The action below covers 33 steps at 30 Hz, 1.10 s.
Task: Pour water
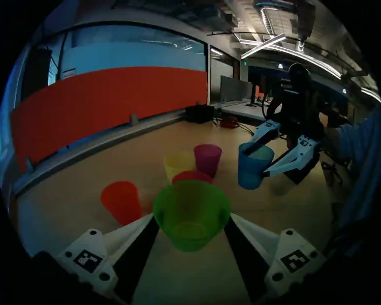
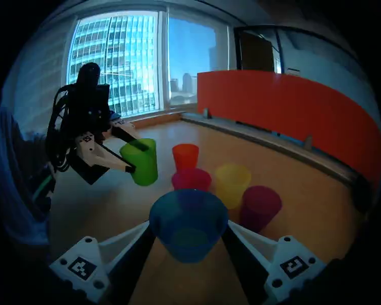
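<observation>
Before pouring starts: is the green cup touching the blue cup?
Apart. The right gripper view shows a clear gap between the green cup and the blue cup.

Red cup (image 1: 192,176) mostly behind green cup (image 1: 191,216)

Cups: six, plastic, one per colour.
- One green cup (image 1: 191,208), between left gripper (image 1: 190,223) jaws.
- One blue cup (image 2: 188,218), between right gripper (image 2: 188,230) jaws.
- Four standing on desk (image 1: 63,213), beyond jaws: one orange cup (image 1: 121,201), one yellow cup (image 1: 178,163), one red cup (image 1: 192,177), one magenta cup (image 1: 208,158).

Grippers: two.
Desk: one.
</observation>
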Each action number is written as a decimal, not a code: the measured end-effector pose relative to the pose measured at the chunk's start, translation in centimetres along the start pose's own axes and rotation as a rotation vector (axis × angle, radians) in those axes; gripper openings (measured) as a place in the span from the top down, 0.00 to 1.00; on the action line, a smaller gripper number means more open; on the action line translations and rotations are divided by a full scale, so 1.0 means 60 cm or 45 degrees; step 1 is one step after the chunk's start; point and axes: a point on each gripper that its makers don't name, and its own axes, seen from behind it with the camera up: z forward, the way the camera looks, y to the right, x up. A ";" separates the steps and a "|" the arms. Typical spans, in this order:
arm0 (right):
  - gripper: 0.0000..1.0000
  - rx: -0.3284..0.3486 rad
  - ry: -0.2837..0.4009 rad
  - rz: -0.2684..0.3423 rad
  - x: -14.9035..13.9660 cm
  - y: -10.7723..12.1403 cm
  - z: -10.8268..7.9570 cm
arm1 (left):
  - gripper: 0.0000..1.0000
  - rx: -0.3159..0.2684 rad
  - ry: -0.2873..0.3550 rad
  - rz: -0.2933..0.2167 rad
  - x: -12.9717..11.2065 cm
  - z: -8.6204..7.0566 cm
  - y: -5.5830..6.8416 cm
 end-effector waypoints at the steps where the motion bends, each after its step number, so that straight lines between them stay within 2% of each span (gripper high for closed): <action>1: 0.11 -0.006 0.015 -0.001 0.009 0.001 -0.003 | 0.15 0.008 0.014 0.001 0.007 -0.004 -0.003; 6: 0.11 -0.033 0.092 -0.010 0.059 0.005 -0.016 | 0.15 0.045 0.084 0.005 0.043 -0.027 -0.019; 20: 0.11 -0.073 0.299 -0.019 0.182 0.013 -0.043 | 0.14 0.071 0.228 -0.002 0.108 -0.061 -0.028; 29: 0.11 -0.077 0.352 -0.045 0.222 0.011 -0.049 | 0.14 0.056 0.328 -0.035 0.152 -0.076 -0.024; 33: 0.11 -0.080 0.360 -0.065 0.233 0.010 -0.049 | 0.14 0.046 0.355 -0.029 0.165 -0.080 -0.021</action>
